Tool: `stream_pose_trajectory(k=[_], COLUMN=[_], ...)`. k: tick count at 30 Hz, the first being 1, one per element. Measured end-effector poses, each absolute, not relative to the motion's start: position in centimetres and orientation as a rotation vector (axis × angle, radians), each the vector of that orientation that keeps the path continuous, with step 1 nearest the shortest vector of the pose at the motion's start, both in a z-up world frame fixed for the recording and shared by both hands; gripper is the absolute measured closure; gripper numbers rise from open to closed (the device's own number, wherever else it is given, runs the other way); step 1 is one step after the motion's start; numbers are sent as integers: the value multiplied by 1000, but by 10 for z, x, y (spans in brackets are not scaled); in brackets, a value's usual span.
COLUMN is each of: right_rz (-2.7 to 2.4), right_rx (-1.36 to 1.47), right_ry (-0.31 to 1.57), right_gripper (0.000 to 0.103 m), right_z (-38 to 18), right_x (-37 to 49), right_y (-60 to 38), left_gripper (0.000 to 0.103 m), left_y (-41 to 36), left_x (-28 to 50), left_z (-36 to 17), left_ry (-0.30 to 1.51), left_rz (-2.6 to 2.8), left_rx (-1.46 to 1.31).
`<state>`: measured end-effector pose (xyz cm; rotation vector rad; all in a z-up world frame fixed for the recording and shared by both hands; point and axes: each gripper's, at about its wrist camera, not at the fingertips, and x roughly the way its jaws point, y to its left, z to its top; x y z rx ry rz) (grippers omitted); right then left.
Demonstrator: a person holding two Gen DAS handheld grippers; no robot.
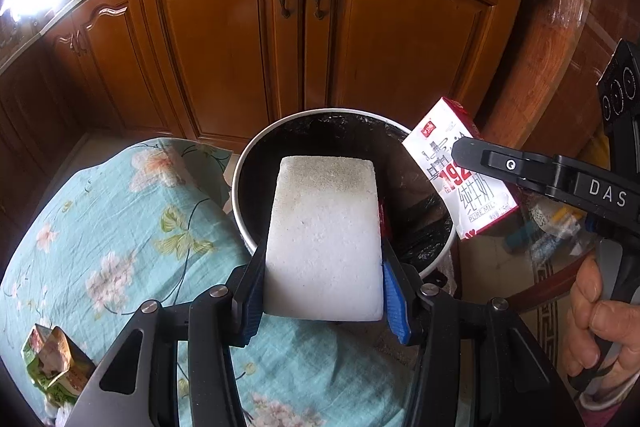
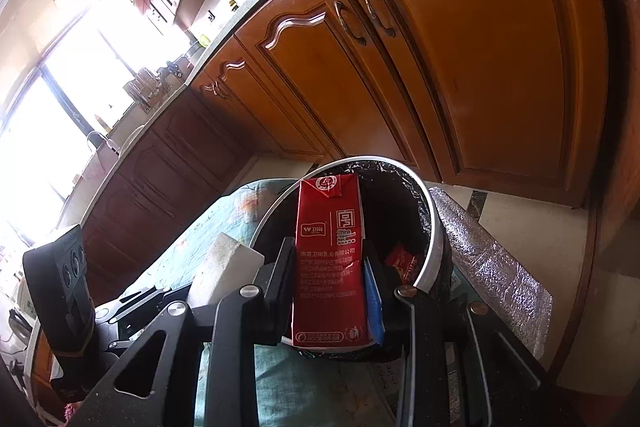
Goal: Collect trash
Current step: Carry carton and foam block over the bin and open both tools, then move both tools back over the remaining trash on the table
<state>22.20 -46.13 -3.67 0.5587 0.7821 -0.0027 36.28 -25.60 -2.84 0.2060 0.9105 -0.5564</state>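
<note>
White foam block [image 1: 324, 243] sits pinched in the left claw [image 1: 323, 291], over the bin [image 1: 440, 251] mouth; it looks light, stiff and crumbly, best held by its flat sides. Right claw [image 2: 328, 291] grips a red milk carton [image 2: 329, 267] above the same bin, light and easily crushed. Ahead stand cabinet doors [image 1: 224, 39]; below lies a floral cloth [image 1: 100, 227], where a crumpled wrapper [image 1: 52, 359], perhaps, waits at lower left.

two wrist cameras, both tipped down over the same bin

my left view looks along my fingers, close over the trash bin [image 1: 244, 187] beside the floral cloth [image 1: 120, 227], facing the wooden cabinets [image 1: 224, 39]; my right view sits just as close, tilted, and shares the bin [image 2: 434, 239], cloth and cabinets [image 2: 480, 67], each catching the other's gripper.
</note>
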Motion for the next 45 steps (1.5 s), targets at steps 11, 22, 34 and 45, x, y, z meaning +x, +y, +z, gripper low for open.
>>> stream_pose_trajectory(k=[11,22,34,45], right_rz=[-21,-38,-61,-16], right_rx=[543,531,545,624], right_ry=[823,864,832,776], right_gripper=[72,72,53,3], right_z=[-49,-62,-54,-49], right_x=[242,254,252,209], right_y=[-468,-470,-473,-450], left_gripper=[54,54,39,21], left_y=[-270,-282,-279,-194], left_x=[383,405,403,328], left_z=[-34,-46,-42,-42], left_ry=[938,974,949,922], left_rz=[-549,-535,-503,-430], left_rx=[220,229,216,20])
